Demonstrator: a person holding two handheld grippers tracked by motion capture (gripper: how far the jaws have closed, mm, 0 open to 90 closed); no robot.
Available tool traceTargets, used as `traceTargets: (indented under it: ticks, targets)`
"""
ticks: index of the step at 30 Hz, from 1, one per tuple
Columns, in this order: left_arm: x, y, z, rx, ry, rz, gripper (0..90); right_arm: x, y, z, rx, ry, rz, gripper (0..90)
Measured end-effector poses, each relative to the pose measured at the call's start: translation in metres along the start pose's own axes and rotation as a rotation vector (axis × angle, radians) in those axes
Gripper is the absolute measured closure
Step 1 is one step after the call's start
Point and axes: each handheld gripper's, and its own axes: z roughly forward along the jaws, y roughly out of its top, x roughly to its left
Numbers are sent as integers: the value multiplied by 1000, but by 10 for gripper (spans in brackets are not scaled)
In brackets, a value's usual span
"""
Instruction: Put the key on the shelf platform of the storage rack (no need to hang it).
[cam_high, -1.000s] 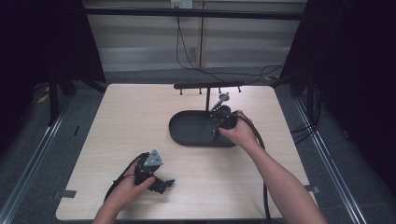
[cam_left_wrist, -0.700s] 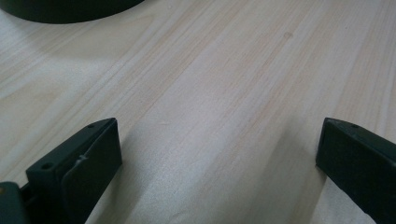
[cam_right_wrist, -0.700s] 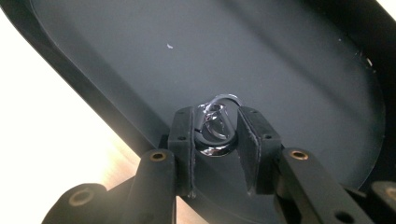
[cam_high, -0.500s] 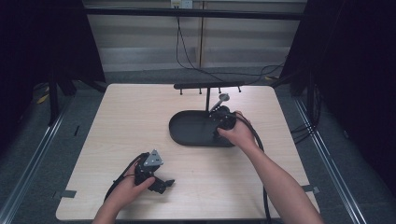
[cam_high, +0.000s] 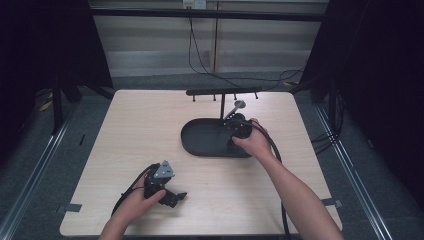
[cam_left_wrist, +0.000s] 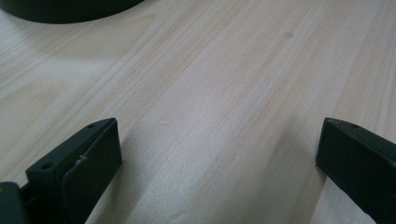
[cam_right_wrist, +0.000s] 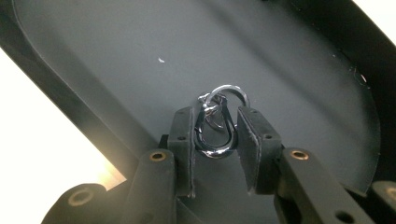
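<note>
A chrome snap clasp (cam_right_wrist: 215, 133) with a small ring at its far end sits between the pads of my right gripper (cam_right_wrist: 215, 116), which is shut on it just above the floor of a black oval tray (cam_right_wrist: 140, 56). From above, the right gripper (cam_high: 235, 131) sits over the tray's (cam_high: 205, 140) right end, a hand wrapped around it. My left gripper (cam_high: 177, 197) rests low on the wooden table near the front left. It is open in the left gripper view (cam_left_wrist: 219, 140), with bare wood between its jaws.
A black stand with a thin post (cam_high: 222, 105) and a horizontal bar (cam_high: 223, 92) carrying short pegs rises behind the tray. The tray's edge (cam_left_wrist: 60, 9) lies far ahead of the left jaws. Cables trail off the table's back and right.
</note>
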Motion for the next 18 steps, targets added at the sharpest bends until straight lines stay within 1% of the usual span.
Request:
traceTargets:
  ticks: [4,10,13,15,16,17,18]
  targets:
    - [0,0,0,1,0,1,0,-2,-1,2,-2,-17,-10,680]
    - [0,0,0,1,0,1,0,-7,-2,3,-15,-32,-3,674]
    - [0,0,0,1,0,1,0,-10,-4,3,-4,-17,27,665]
    - [0,0,0,0,0,1,0,-12,-6,3,-18,-6,50,631]
    - [0,0,0,-1,0,0,0,-13,-7,2,-25,7,63,621]
    - [0,0,0,-2,-2,-1,0,-14,-8,2,-30,16,66,615]
    - [0,0,0,1,-1,1,0,-14,-8,1,-30,14,65,614]
